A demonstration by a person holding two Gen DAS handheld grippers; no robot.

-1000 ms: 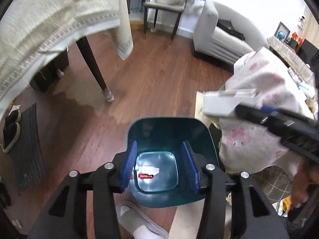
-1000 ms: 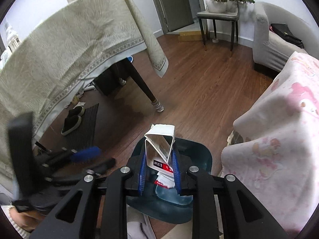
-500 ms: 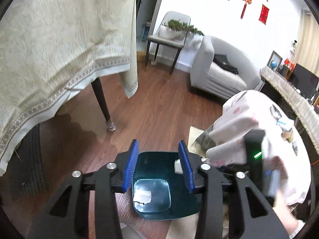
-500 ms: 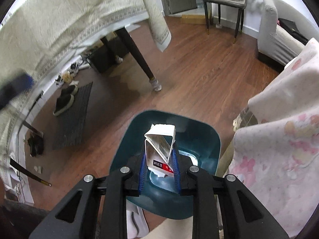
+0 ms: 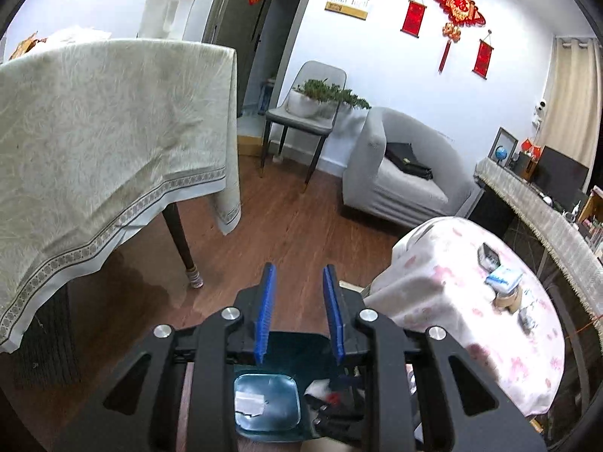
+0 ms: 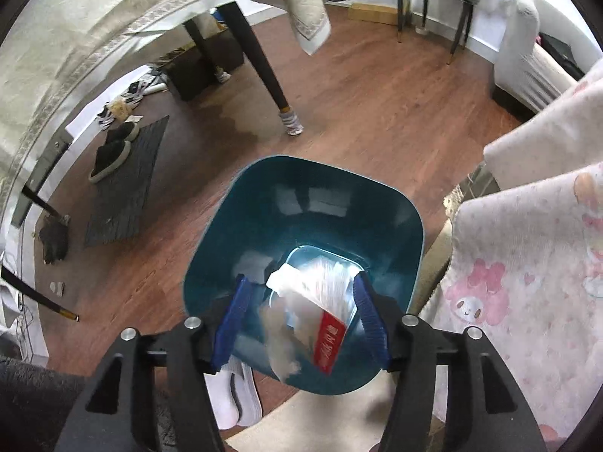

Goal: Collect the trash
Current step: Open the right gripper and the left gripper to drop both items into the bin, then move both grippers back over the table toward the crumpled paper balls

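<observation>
Right gripper (image 6: 299, 320), jaws just spread wide over the teal bin (image 6: 399, 203), releases the crumpled white-and-red carton (image 6: 316, 305) — blurred, apparently falling inside; left gripper (image 5: 299, 316), narrowing on nothing, hangs above — 1 risk: snagging on a pad.

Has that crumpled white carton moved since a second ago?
Yes. The carton was pinched upright above the teal bin; the right gripper has just been opening, and the carton now drops blurred into the bin, free of the pads.
</observation>
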